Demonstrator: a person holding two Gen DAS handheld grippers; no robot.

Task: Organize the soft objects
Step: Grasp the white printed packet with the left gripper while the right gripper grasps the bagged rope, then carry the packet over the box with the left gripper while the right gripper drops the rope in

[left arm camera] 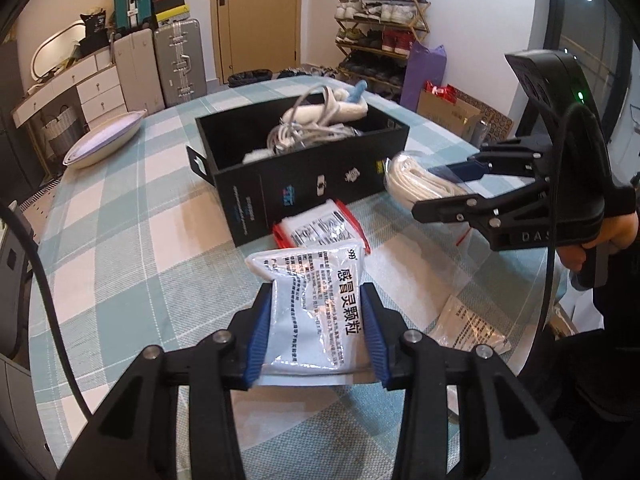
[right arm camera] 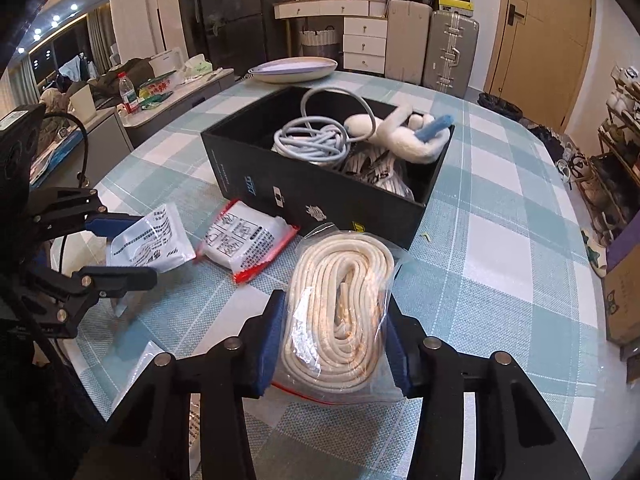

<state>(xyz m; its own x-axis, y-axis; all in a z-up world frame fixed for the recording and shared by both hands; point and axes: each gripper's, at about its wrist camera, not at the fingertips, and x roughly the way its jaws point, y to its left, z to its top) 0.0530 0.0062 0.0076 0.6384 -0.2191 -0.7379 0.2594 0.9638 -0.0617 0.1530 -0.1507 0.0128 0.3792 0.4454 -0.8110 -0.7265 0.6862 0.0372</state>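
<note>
Both grippers hold packets above checked worktop (left arm camera: 120, 208)
Left gripper (left arm camera: 316, 332) pinches sachet (left arm camera: 308, 304) printed "感冒灵颗粒"; right gripper (right arm camera: 336, 344) pinches bagged white cord (right arm camera: 340, 308).

table (left arm camera: 120, 208) has a woven checked cloth, matt and slightly rough. left tool (left arm camera: 316, 332) is matt black plastic with ribbed blue pads and bare metal pins, clamping a glossy crinkled foil-like sachet (left arm camera: 308, 312); right tool (right arm camera: 336, 344) is the same build, on a clear shiny plastic bag (right arm camera: 340, 300) of matt cream corded rope. box (right arm camera: 320, 196) looks like matt black card, holding a smooth pale cable (right arm camera: 316, 140) and a fuzzy white plush (right arm camera: 392, 132).
</note>
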